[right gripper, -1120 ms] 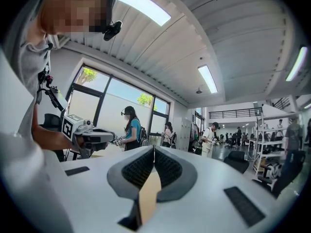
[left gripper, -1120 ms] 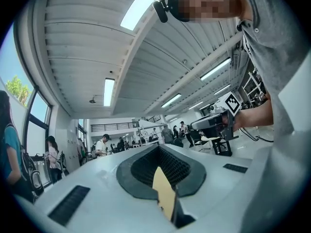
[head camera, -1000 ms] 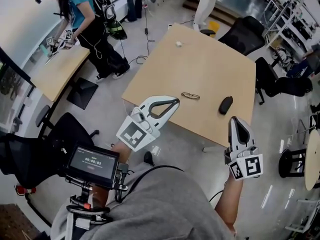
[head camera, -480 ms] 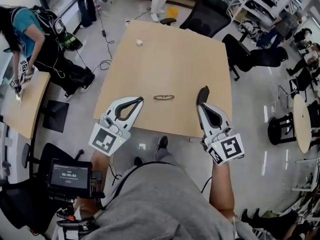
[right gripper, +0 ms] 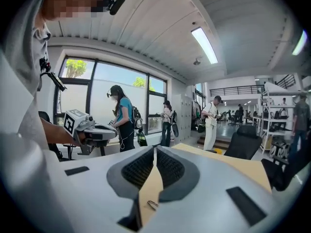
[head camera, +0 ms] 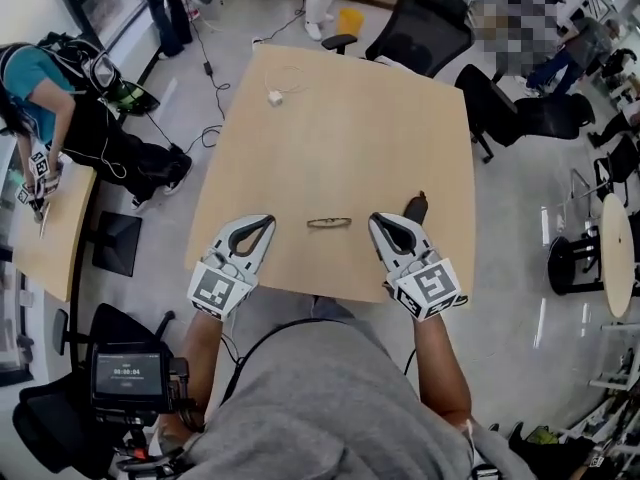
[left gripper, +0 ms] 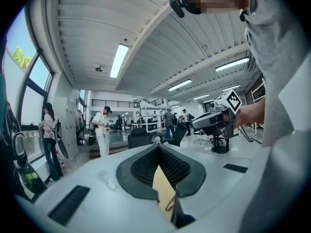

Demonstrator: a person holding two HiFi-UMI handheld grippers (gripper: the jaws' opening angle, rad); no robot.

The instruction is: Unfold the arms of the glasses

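Note:
Thin dark-framed glasses (head camera: 329, 223) lie folded on the tan table (head camera: 340, 128), near its front edge. My left gripper (head camera: 263, 224) is shut with nothing in it, a short way left of the glasses. At about the same distance on their right is my right gripper (head camera: 379, 221), also shut and holding nothing. In the left gripper view the tips (left gripper: 158, 147) meet, and the glasses (left gripper: 171, 204) show through the slit below them. The right gripper view likewise shows its tips (right gripper: 155, 149) together above the glasses (right gripper: 152, 204). Each gripper points towards the other.
A black mouse (head camera: 415, 206) lies just behind the right gripper. A small white object on a cable (head camera: 275, 96) sits at the table's far left. Black office chairs (head camera: 430, 28) stand at the far side and on the right (head camera: 520, 113). A person (head camera: 40, 78) works at another table on the left.
Both grippers have come forward and down from short of the table to its front edge, one on each side of the glasses. Both stayed shut.

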